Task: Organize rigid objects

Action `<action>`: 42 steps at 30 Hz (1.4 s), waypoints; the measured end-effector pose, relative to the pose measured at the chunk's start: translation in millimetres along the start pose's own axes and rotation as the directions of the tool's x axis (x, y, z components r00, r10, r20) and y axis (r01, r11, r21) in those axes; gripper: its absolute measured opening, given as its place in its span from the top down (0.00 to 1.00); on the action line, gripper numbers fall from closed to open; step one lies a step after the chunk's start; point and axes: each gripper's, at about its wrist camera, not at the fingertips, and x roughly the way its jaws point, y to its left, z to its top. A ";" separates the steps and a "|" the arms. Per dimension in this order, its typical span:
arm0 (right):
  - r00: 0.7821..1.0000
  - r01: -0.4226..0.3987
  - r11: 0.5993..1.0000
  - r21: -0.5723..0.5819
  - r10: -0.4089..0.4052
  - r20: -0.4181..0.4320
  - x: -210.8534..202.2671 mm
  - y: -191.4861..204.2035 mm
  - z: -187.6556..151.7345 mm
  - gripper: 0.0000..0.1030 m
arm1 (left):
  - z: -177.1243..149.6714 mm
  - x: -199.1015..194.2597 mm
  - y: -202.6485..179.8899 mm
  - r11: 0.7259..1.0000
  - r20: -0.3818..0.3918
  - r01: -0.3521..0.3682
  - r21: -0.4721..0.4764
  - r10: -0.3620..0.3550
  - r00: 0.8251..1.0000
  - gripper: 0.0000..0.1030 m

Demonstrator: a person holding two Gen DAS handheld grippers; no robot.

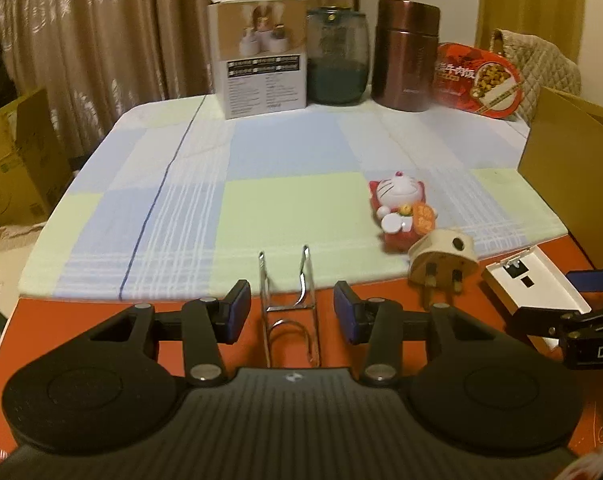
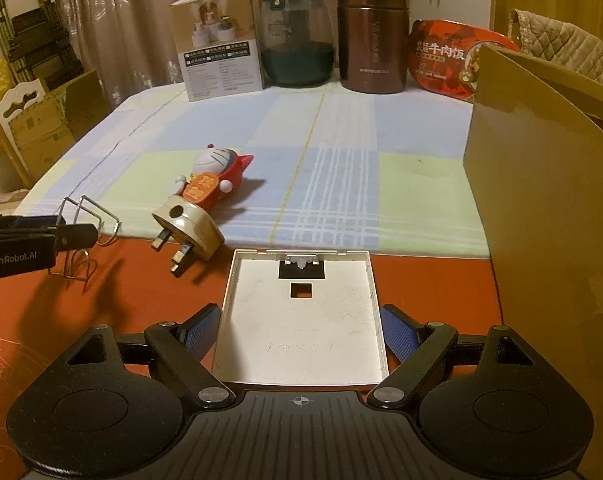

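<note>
In the left wrist view, the left gripper (image 1: 291,312) straddles a wire clip (image 1: 289,308), jaws released, pads clear of it; thin wire may slip or spring away on closing. At two o'clock lie a cat figurine (image 1: 399,210) and plug (image 1: 441,260).

In the right wrist view, the right gripper (image 2: 299,338) brackets a white tray (image 2: 301,320), pads beside its walls, contact unclear; it could tilt. "GenRobot.AI" marks the other gripper; the meal tub's (image 2: 457,60) script is Chinese.
</note>
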 end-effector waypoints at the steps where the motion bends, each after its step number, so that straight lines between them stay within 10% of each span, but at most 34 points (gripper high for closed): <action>1: 1.000 0.001 1.000 0.004 -0.001 -0.001 0.5 -0.9 -0.1 0.20 | 0.3 1.5 -0.1 1.000 -0.001 -0.001 0.002 0.001 1.000 0.73; 42: 0.982 -0.081 0.996 -0.025 0.084 0.169 -164.8 9.9 -46.2 0.20 | -57.0 -157.9 -75.9 0.987 0.020 0.120 -0.111 -0.119 0.993 0.77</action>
